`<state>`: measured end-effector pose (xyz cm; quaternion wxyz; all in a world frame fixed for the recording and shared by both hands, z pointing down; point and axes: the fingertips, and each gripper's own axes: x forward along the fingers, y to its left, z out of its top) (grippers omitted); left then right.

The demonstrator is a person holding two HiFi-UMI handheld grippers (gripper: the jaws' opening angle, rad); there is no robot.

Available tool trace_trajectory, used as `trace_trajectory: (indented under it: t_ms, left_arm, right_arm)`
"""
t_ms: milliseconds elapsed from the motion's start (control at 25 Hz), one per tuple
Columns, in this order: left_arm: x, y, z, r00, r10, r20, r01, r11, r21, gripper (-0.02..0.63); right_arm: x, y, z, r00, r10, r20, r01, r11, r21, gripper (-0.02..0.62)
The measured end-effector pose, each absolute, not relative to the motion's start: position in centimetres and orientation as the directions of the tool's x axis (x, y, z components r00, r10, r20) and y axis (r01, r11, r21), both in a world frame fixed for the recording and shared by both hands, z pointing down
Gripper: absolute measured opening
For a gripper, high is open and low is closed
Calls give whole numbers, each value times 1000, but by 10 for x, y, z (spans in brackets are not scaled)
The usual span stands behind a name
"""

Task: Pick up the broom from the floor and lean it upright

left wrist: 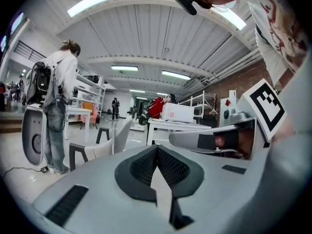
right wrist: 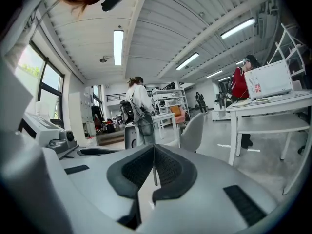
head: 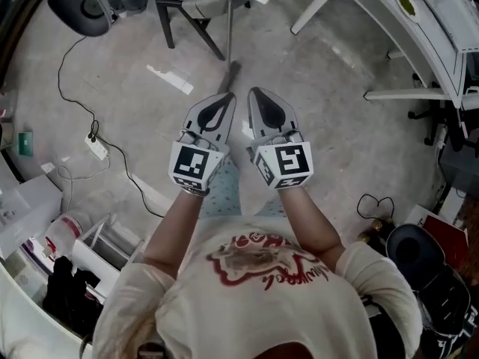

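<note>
The broom's thin grey handle runs up the middle of the head view, from between the two gripper tips toward a chair; its head is out of sight. In the right gripper view the handle shows as a slim stick beyond the jaws, not between the pads. My left gripper and right gripper are held up side by side in front of the person's chest. Both are shut and empty. The left gripper view has the left gripper with pads meeting, and the right gripper is likewise closed.
A chair stands just beyond the handle. White table legs and a desk are at the right. A power strip with cable lies on the floor at left. A person with a backpack stands farther off.
</note>
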<state>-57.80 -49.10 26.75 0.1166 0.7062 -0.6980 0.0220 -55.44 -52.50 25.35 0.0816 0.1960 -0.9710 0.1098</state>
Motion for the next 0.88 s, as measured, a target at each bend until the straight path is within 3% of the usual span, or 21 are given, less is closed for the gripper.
trace_trajectory:
  t_ms: [440,640,880]
  left_arm:
    - [-373,-392,203,-120,-989,91,-986,129,103,20]
    - [-318,-357,153,-175,-983,58,-982,178,60,20]
    - [-277,-315,119,-137,-990,44,-989,139,42,20]
  right_arm:
    - [-344,-434,177,-961,-264,87,-270,960,-73,26]
    - [-291,-396,134,-977,-210,40,-212,975,-64,26]
    - [-250,-348,105,-977,-213,12,-214,974,-71,26]
